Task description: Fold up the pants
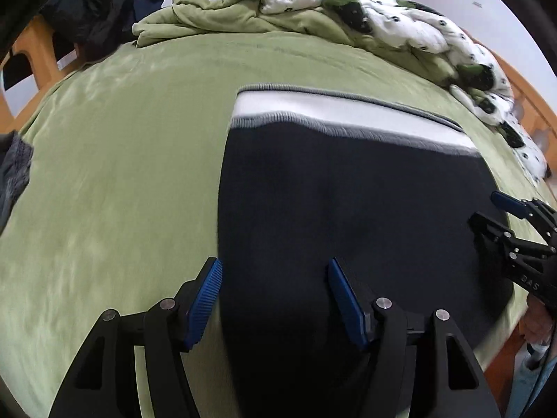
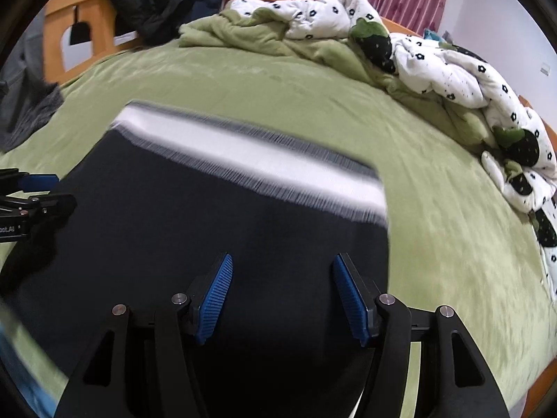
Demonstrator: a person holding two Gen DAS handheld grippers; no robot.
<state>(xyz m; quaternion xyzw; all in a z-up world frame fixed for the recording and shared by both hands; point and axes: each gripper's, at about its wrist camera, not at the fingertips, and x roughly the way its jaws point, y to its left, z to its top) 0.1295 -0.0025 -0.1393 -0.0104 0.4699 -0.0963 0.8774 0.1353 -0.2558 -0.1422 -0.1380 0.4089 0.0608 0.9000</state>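
Note:
Dark navy pants (image 1: 348, 202) lie flat on the green bed, their white inner waistband (image 1: 348, 111) with grey trim at the far end. They also show in the right wrist view (image 2: 209, 226) with the waistband (image 2: 250, 163) blurred. My left gripper (image 1: 275, 289) is open above the pants' left edge, empty. My right gripper (image 2: 282, 285) is open above the pants near their right edge, empty. The right gripper shows at the right in the left wrist view (image 1: 501, 216); the left gripper shows at the left in the right wrist view (image 2: 45, 191).
A green bed sheet (image 1: 122, 174) covers the bed. A crumpled green and white flower-print quilt (image 1: 348, 10) lies along the far and right sides. Dark clothes (image 1: 94, 17) hang on the wooden bed frame (image 1: 34, 52). A grey garment (image 1: 14, 170) lies at the left edge.

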